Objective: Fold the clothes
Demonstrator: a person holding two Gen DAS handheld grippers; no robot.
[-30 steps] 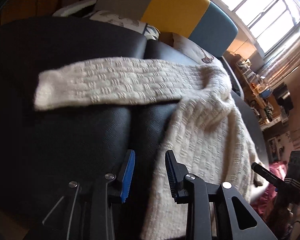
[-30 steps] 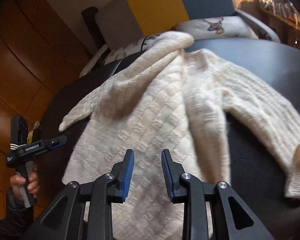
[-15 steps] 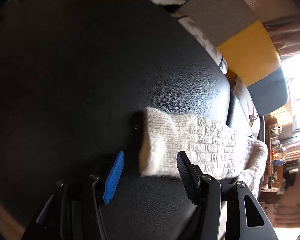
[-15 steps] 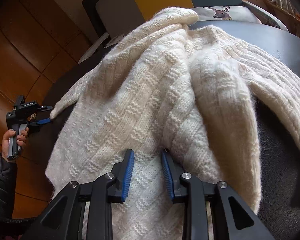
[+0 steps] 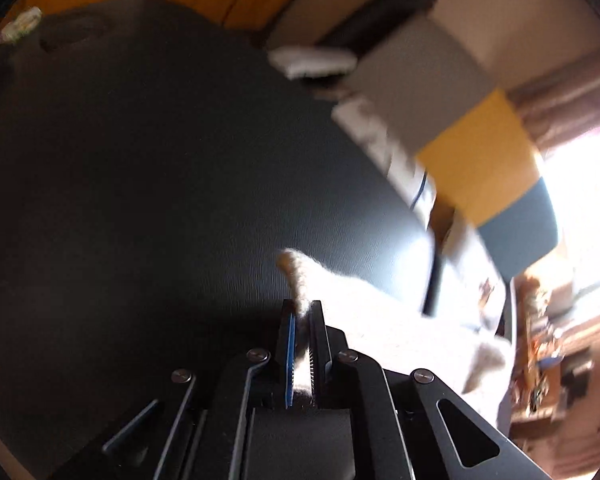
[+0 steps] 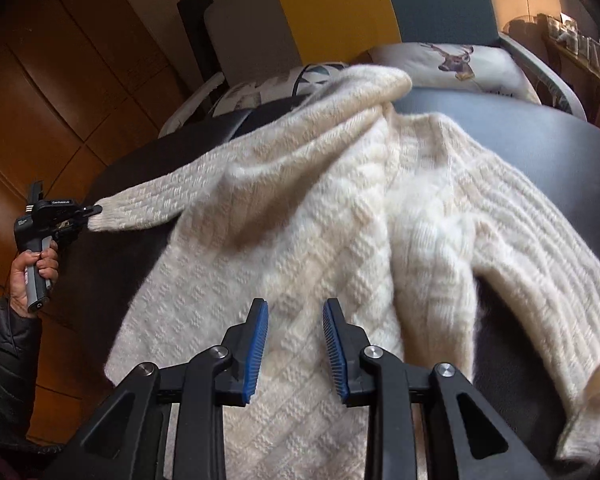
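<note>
A cream knitted sweater (image 6: 308, 216) lay spread over a dark, leather-like surface (image 6: 540, 136), its body running from the near edge toward the far side, where the collar end was bunched into a rounded fold. One sleeve (image 6: 540, 264) curved down the right side of the surface and ended in a ribbed cuff at the near right. The other sleeve (image 6: 148, 204) stretched out to the left, lifted taut off the surface.

The left gripper (image 6: 86, 212) held that left sleeve by its cuff (image 5: 300, 280): its jaws were pressed together on the knit, with a tuft of wool showing between the blue pad and the black one in the left wrist view. In the right wrist view a hand (image 6: 34, 268) in a dark padded sleeve (image 6: 8, 356) gripped the handle of that tool at the far left.

The right gripper (image 6: 295, 350) hovered over the near part of the sweater's body with its jaws spread and nothing between the blue pads; whether the fingertips touched the knit could not be told.

Beyond the surface stood a chair back (image 6: 340, 12) in grey, yellow and teal panels, with a deer-print cushion (image 6: 456, 64) in front of it. Brown wooden panelling (image 6: 60, 80) filled the left side.
</note>
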